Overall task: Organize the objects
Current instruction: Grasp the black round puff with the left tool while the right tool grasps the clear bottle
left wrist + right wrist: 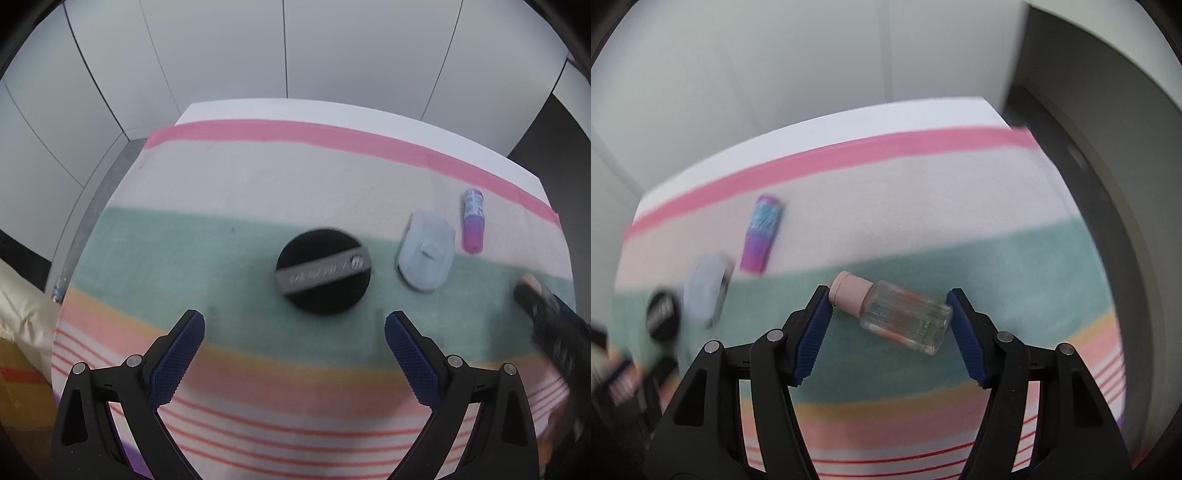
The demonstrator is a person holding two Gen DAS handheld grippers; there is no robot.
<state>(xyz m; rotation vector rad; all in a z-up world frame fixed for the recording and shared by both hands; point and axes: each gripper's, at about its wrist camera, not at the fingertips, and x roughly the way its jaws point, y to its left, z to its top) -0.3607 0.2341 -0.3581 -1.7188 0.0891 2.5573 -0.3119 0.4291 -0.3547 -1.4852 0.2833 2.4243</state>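
A clear small bottle [905, 317] with a pale pink cap lies on its side on the striped cloth [923, 206]. My right gripper [889, 293] is shut on it end to end, one pad on the cap and the other on the base. In the left wrist view, a black round compact [323, 271] with a grey band lies on the green stripe. My left gripper [294, 319] hangs open just in front of the compact, touching nothing. To its right lie a pale blue case [424, 254] and a purple tube [472, 221]. The right gripper [546, 317] shows blurred at the right edge.
The cloth-covered table [280, 110] ends at a white far edge before white wall panels. A cream cushion [22, 332] and a plastic bottle [59, 290] on the floor lie off the table's left side. A dark doorway [1108, 184] is on the right.
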